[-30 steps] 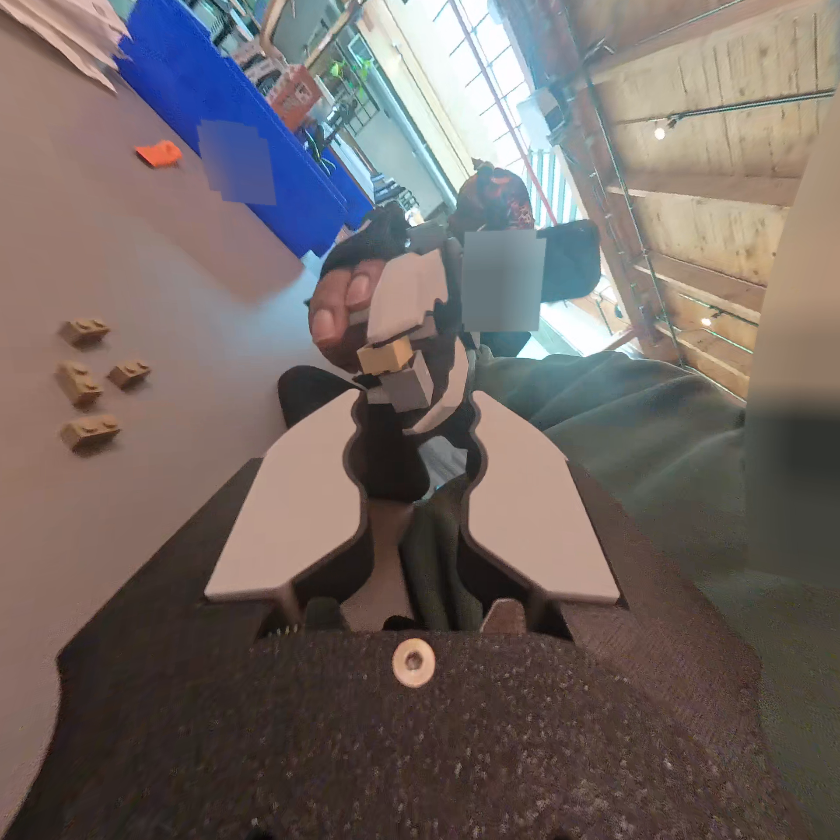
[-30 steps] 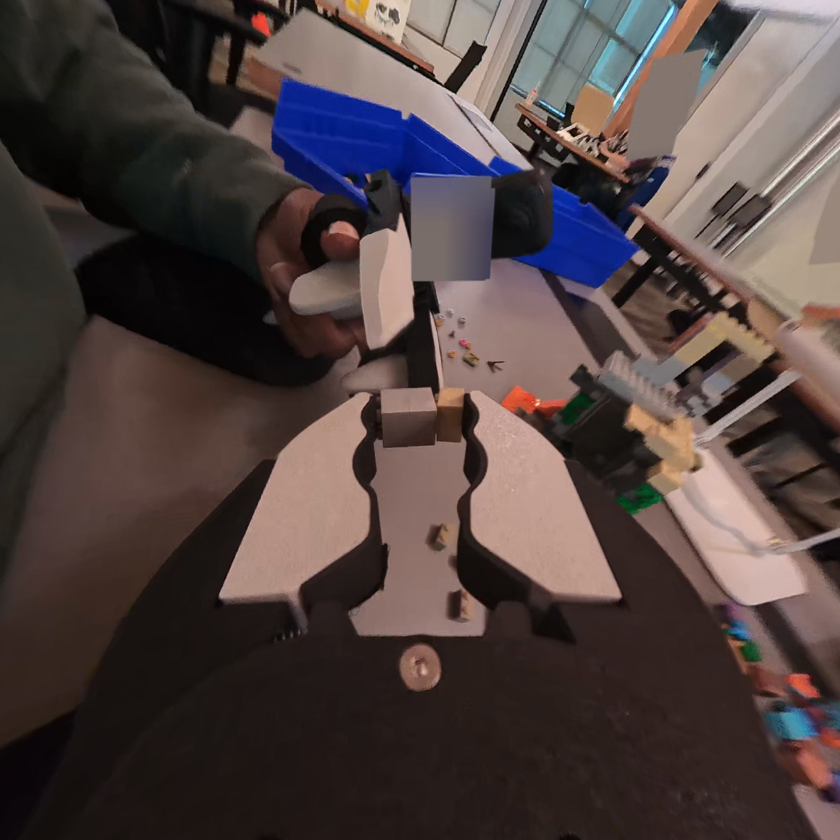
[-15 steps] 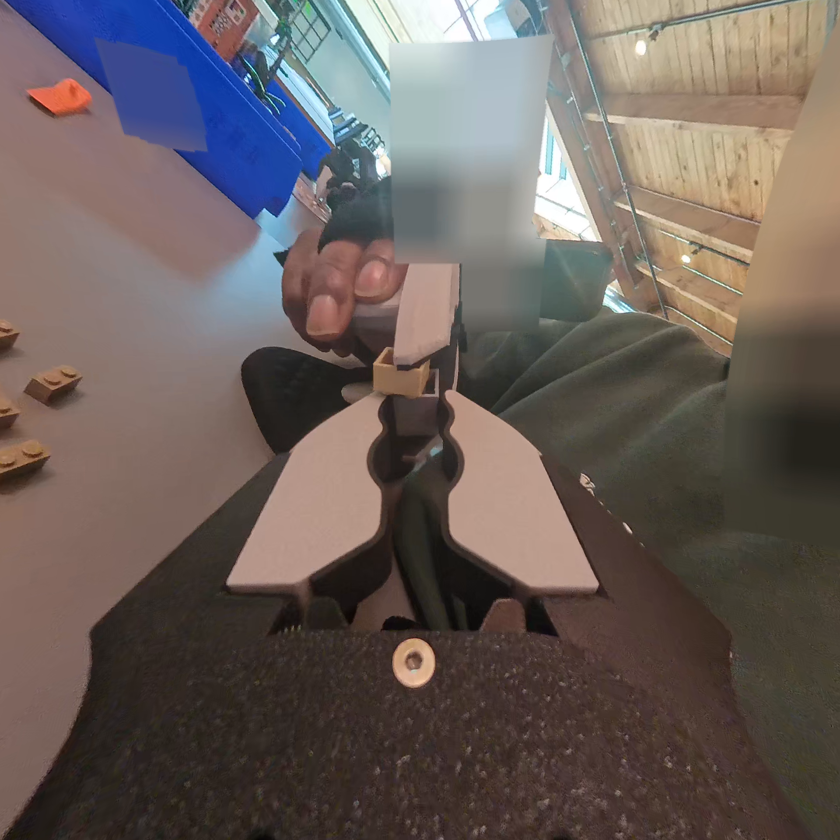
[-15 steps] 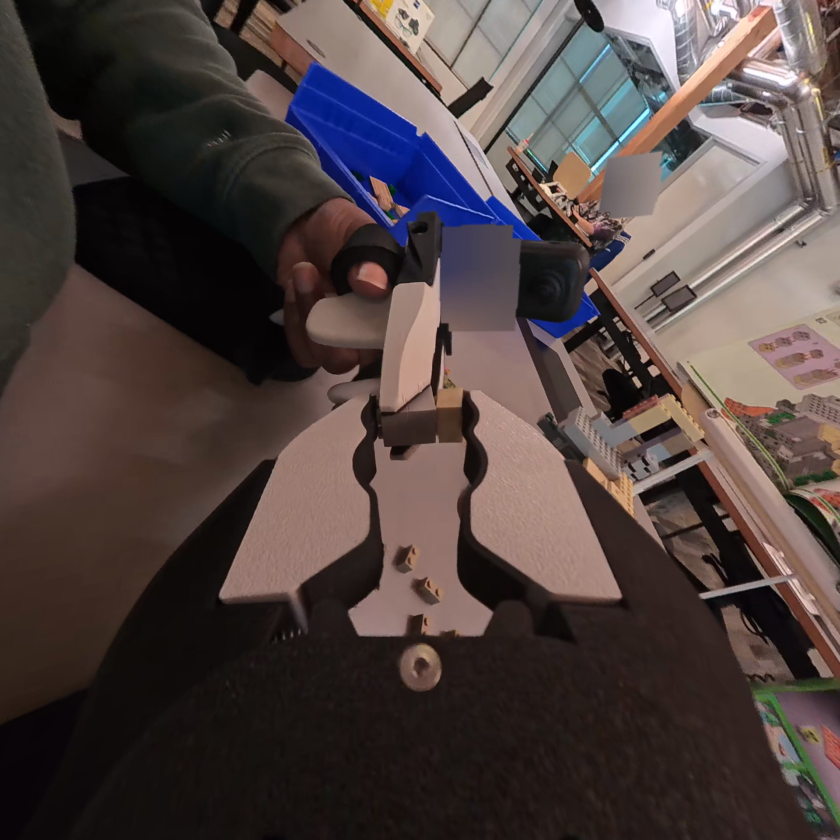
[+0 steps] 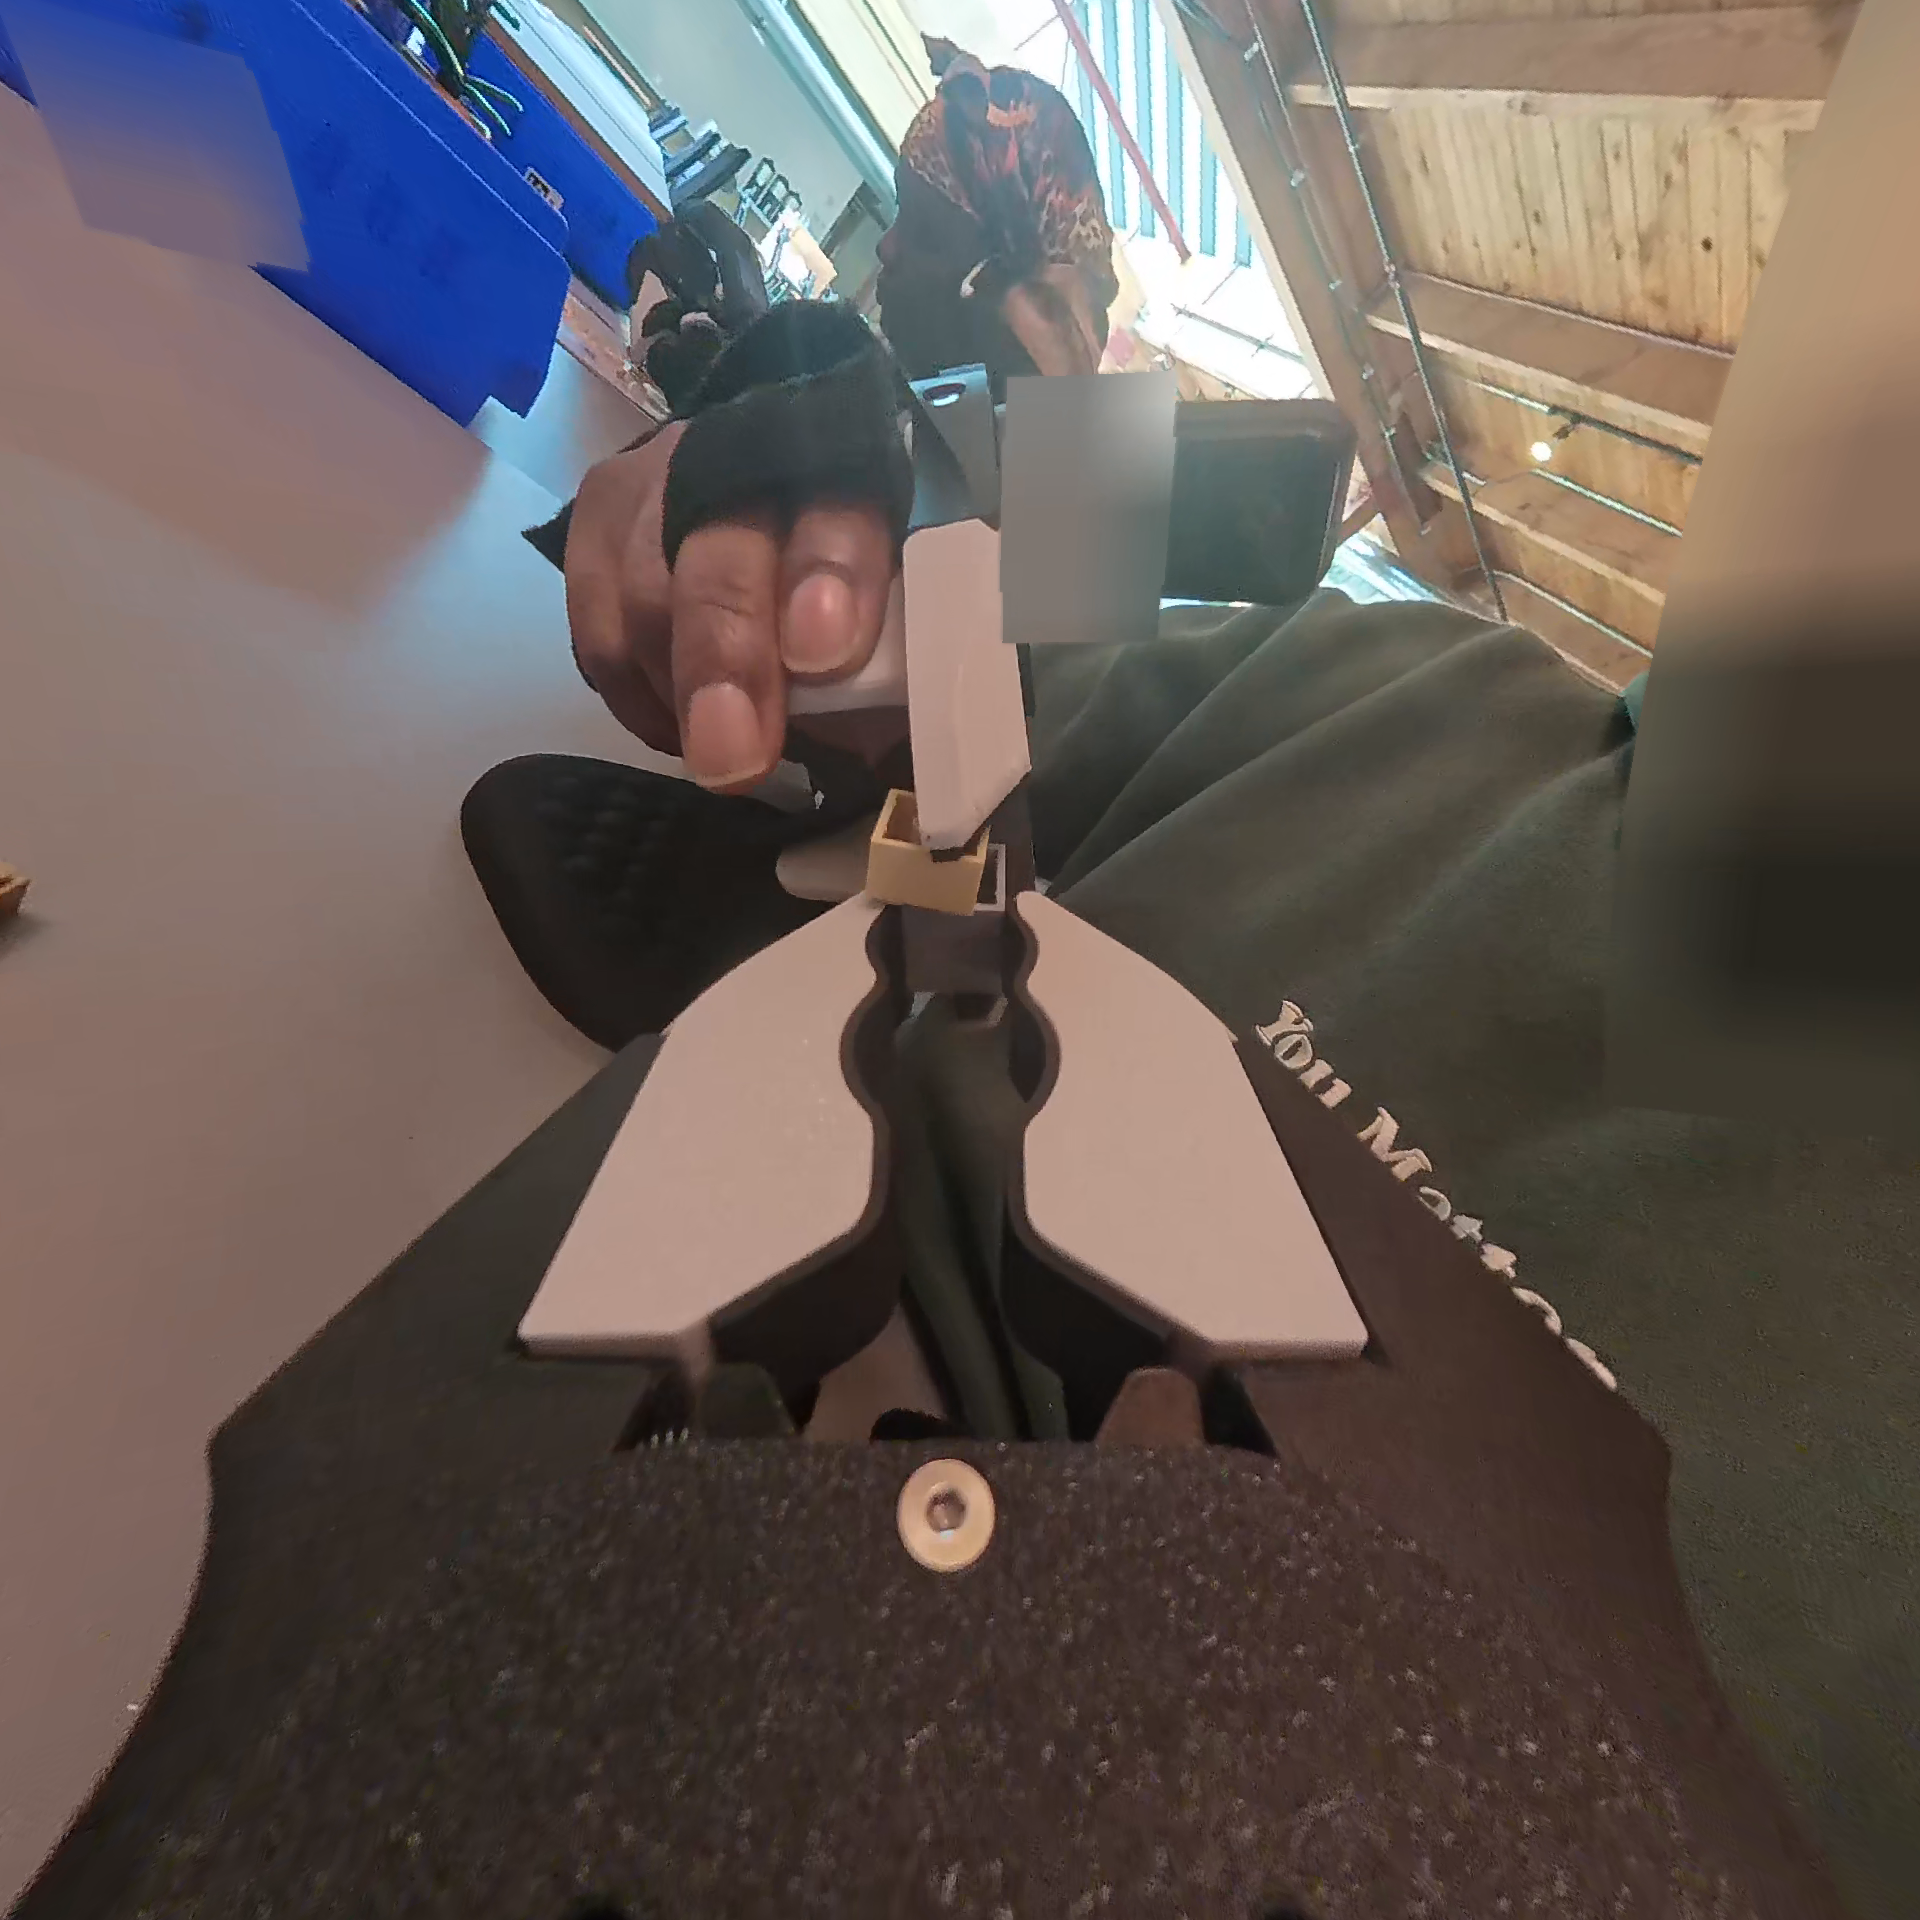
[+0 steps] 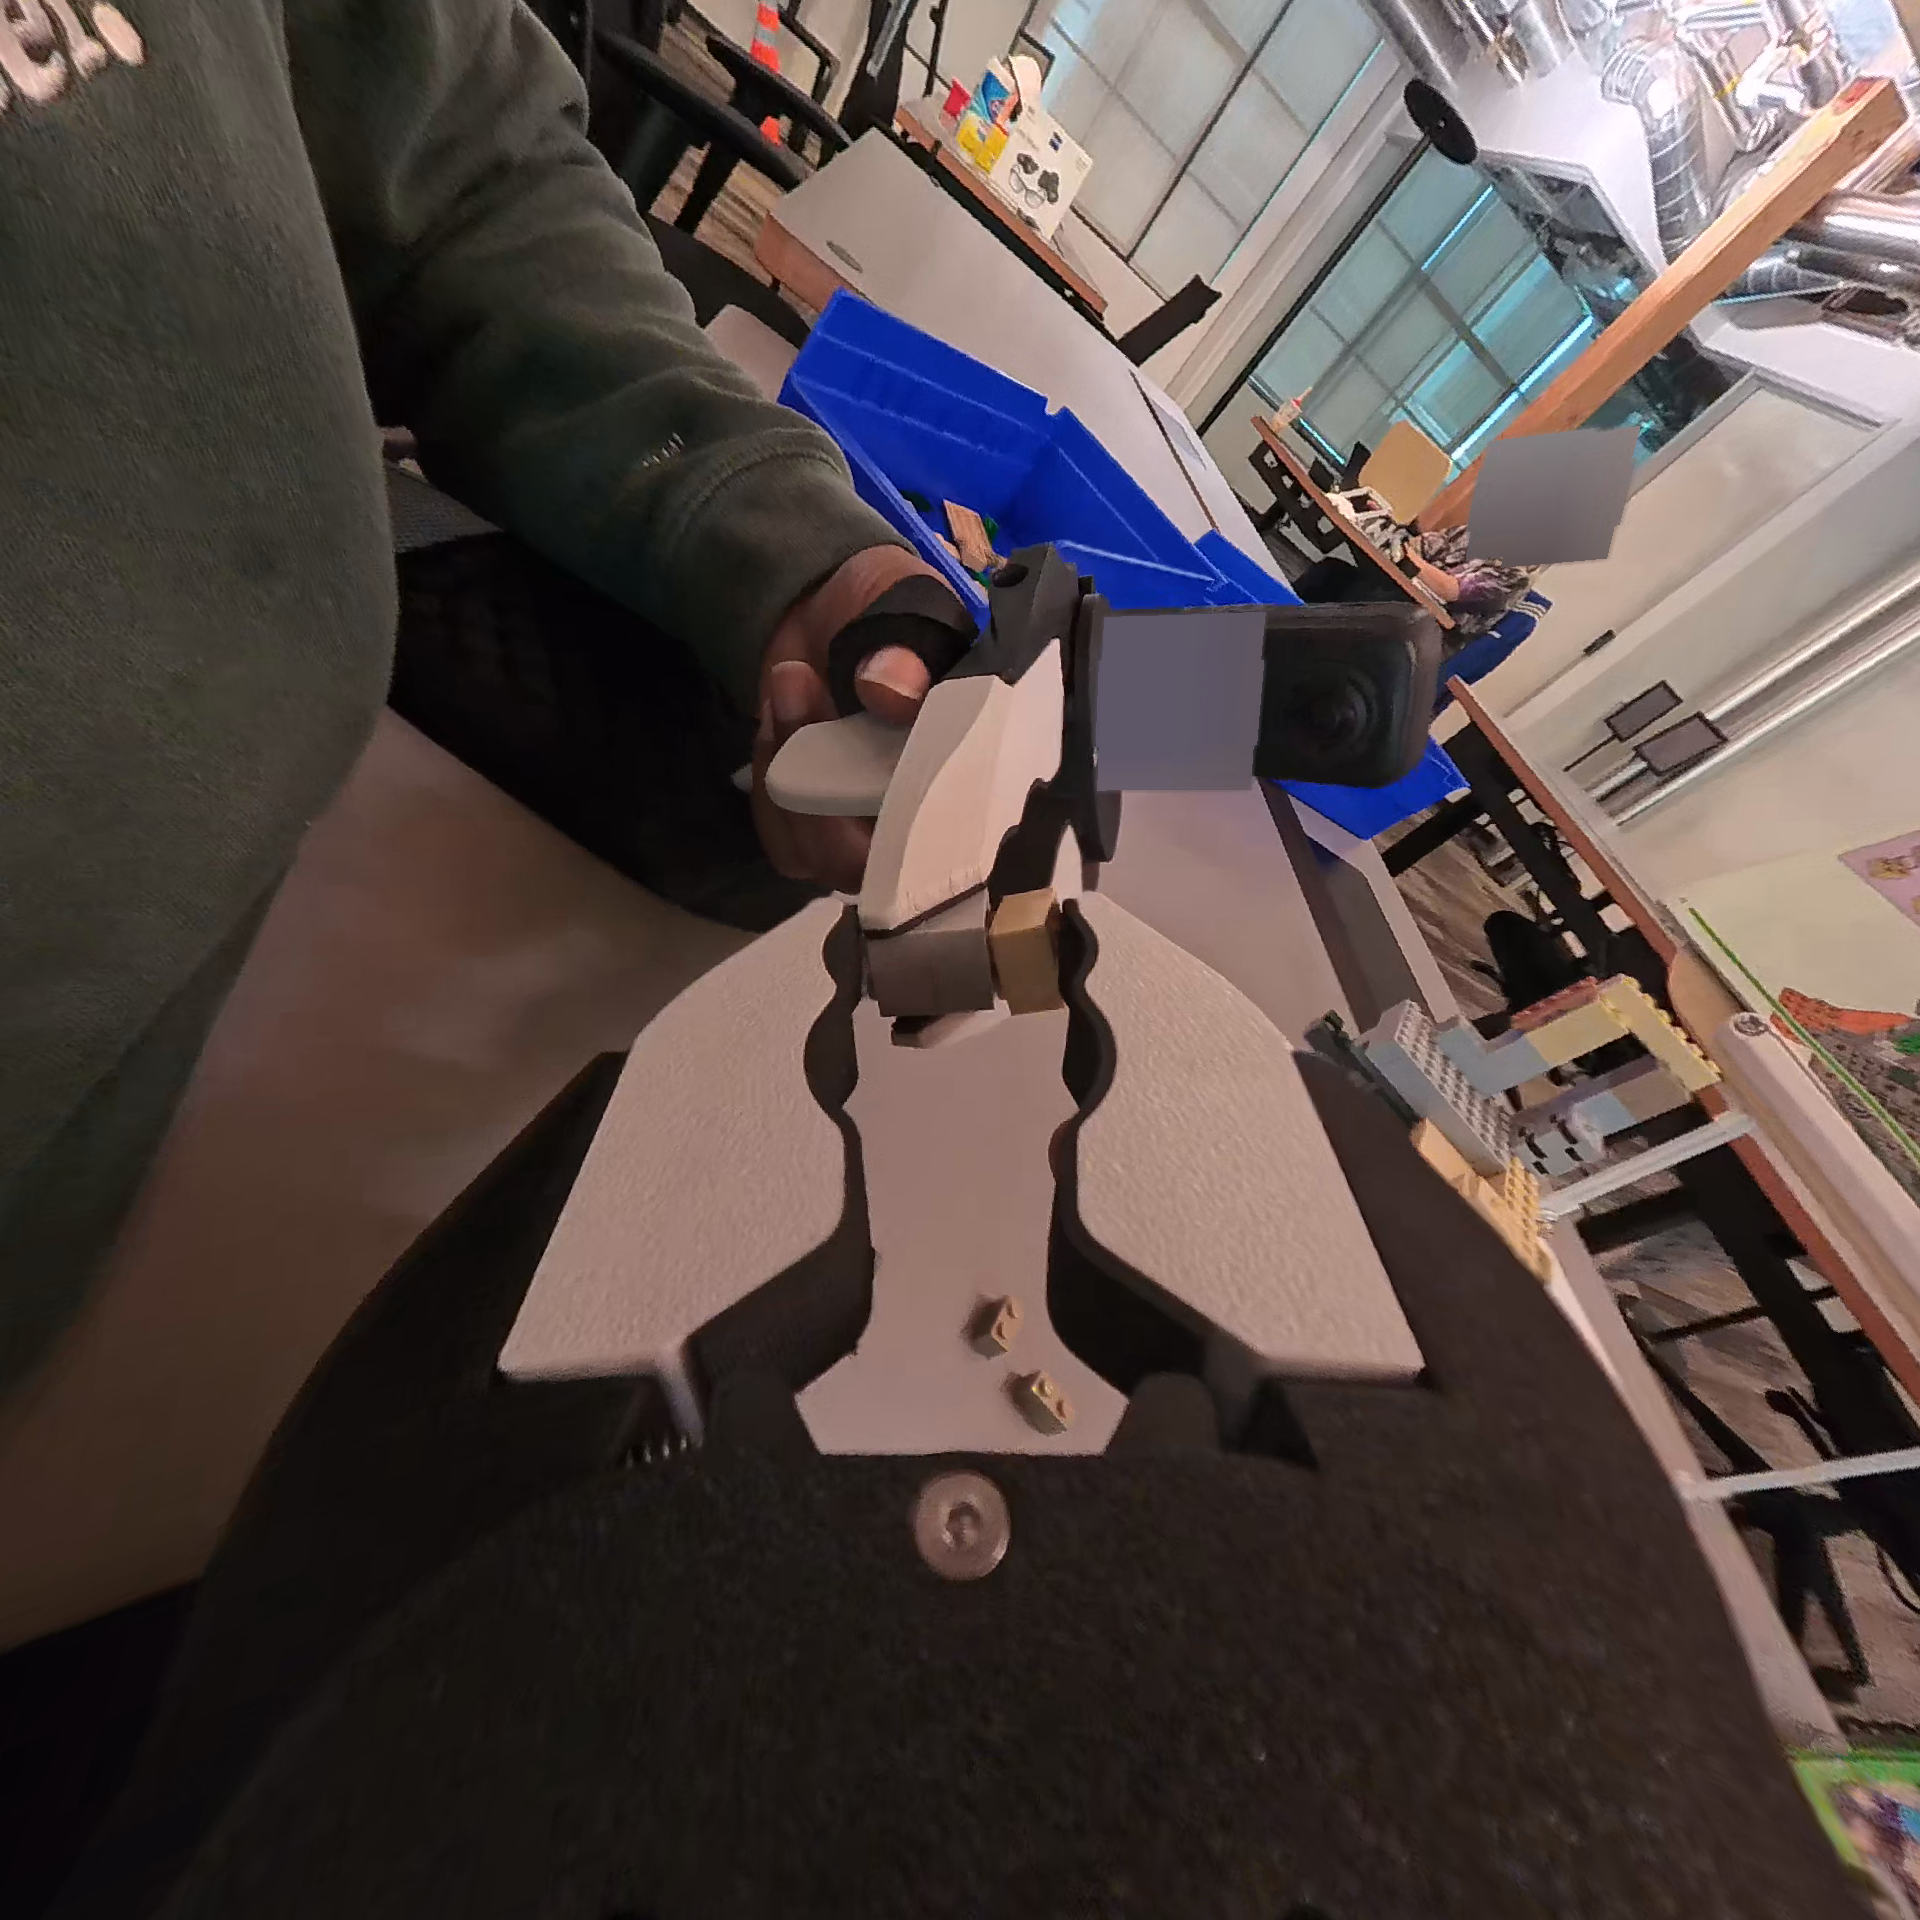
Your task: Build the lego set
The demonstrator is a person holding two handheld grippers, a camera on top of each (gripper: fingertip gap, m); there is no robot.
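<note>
From the left wrist view, the left hand-held gripper (image 5: 943, 914) has its jaws pinched narrow on a grey brick (image 5: 948, 951), while the right hand-held gripper (image 5: 961, 831) comes in from above, nipping the tan brick (image 5: 925, 865) that sits against the grey one; this view shows the tan brick's hollow underside and the person's right hand (image 5: 727, 603) in a black fingerless glove above the grey desk (image 5: 208, 727). From the right wrist view, the right hand-held gripper (image 6: 961, 951) is closed on the grey brick (image 6: 930, 971) and tan brick (image 6: 1023, 961) side by side, and the left hand-held gripper (image 6: 935, 914) bears on the grey one. Only here do you see two loose tan pieces (image 6: 992, 1325) on the desk, blue bins (image 6: 987, 457) and a part-built model (image 6: 1507, 1081). Half a second ago both grippers sat lower in frame and further apart; the pair has closed up.
</note>
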